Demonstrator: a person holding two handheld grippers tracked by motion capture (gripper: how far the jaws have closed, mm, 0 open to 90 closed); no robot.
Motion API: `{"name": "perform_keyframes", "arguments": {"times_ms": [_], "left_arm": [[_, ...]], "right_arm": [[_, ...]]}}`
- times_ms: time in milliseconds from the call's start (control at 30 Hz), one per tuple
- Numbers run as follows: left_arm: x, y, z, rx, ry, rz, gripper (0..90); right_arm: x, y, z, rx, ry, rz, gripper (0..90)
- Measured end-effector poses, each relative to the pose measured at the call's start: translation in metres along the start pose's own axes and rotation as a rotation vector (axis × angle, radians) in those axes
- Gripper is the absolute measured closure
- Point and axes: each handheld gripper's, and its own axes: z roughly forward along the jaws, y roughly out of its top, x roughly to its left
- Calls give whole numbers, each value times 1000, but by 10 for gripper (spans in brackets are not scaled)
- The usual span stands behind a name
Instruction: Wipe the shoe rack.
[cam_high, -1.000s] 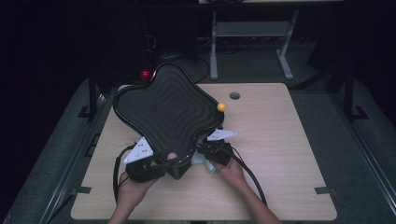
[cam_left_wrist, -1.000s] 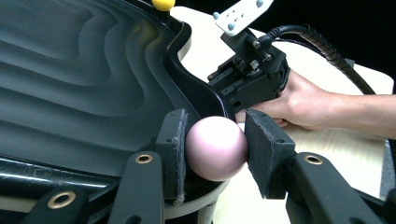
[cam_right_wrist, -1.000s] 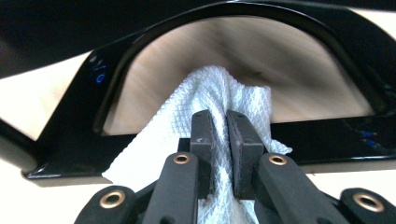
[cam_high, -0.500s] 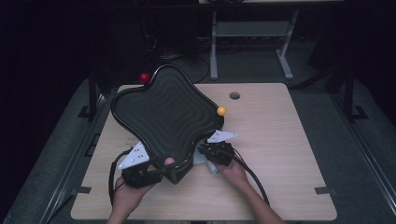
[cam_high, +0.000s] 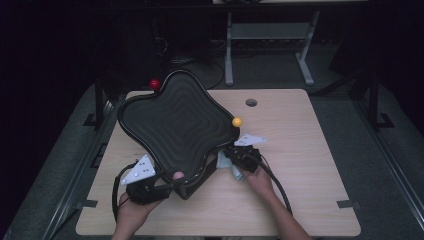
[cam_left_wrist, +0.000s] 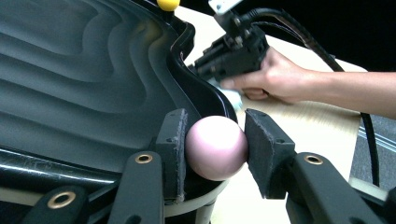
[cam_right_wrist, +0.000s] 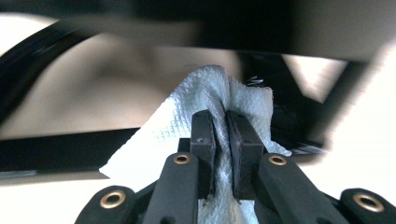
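A black star-shaped tray (cam_high: 170, 125) with a rippled surface is held tilted over the wooden table (cam_high: 305, 170). It has ball knobs at its corners: red (cam_high: 155, 84), yellow (cam_high: 237, 121) and pink (cam_high: 178, 175). My left gripper (cam_high: 175, 182) is shut on the pink ball (cam_left_wrist: 215, 147) at the tray's near corner, with one pad on each side. My right gripper (cam_right_wrist: 220, 126) is shut on a crumpled white paper towel (cam_right_wrist: 205, 100), right against the tray's dark rim. From above, the right gripper (cam_high: 232, 161) sits at the tray's near-right edge, below the yellow ball.
The table has a round cable hole (cam_high: 251, 102) at the back right. Bare wood lies to the right of my right hand. Desk legs and cables stand on the dark floor behind the table. A cable trails from each gripper toward the near edge.
The tray has shifted slightly left and toward the near edge, with the left gripper still on the pink ball. The right gripper has moved a little along the tray's edge with the towel.
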Motion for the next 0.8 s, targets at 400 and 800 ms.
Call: {"name": "perform_keyframes", "arguments": {"times_ms": [400, 800], "left_arm": [[1, 0, 0, -1, -1, 2, 595], [12, -3, -7, -8, 46, -24, 592]], "right_arm": [[-10, -2, -3, 0, -45, 30, 818], [5, 0, 0, 9, -9, -24, 819]]}}
